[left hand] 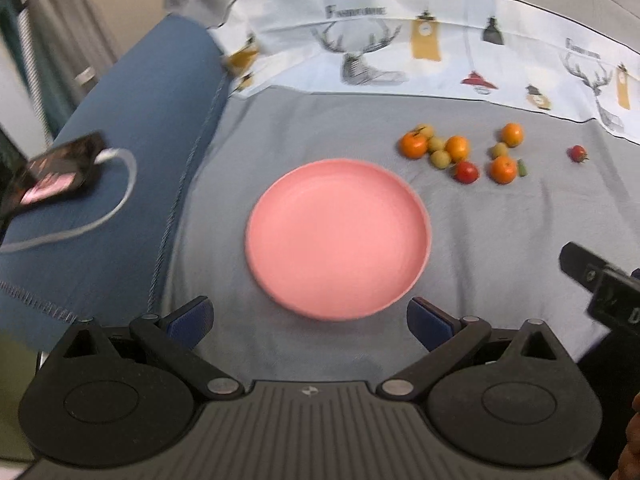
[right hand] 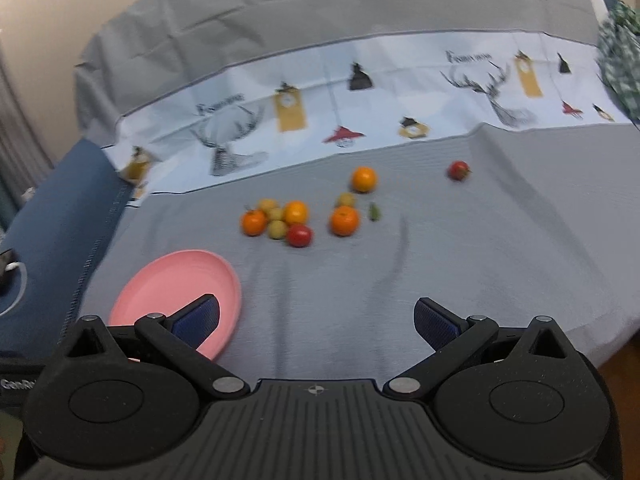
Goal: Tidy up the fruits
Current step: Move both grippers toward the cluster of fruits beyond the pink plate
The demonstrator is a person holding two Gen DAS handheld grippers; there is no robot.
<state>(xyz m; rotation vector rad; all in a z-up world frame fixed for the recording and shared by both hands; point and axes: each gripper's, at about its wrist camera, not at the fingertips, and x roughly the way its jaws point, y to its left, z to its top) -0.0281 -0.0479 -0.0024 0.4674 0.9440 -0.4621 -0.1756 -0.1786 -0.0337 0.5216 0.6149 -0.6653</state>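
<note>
Pink plate (left hand: 339,236) sits empty on the grey cloth (left hand: 480,240), directly ahead of the left gripper (left hand: 310,320), whose blue-padded fingers stand wide apart with nothing between them. Fruits lie loose on the cloth beyond the plate and to its right. Main cluster: two oranges (left hand: 413,145), several small yellow-green fruits (left hand: 440,158) and one red tomato (left hand: 466,172), touching or just beside one another. Second group slightly further right: two more oranges (left hand: 503,169), one yellow-green fruit between them, and a small green piece (left hand: 522,168) just beside the nearer orange. A lone red fruit (left hand: 577,153) lies well apart, further right. Right gripper (right hand: 316,318) hovers over bare cloth, fingers likewise spread, holding nothing; from its view the plate lies low left, partly behind its left finger, and the fruit cluster (right hand: 280,220) is ahead. White printed cloth with deer and lamps (left hand: 400,48) runs along the far side. Blue fabric (left hand: 120,160) at left carries a dark device (left hand: 56,168) with a white cable (left hand: 120,184). Both views are motion-blurred.
</note>
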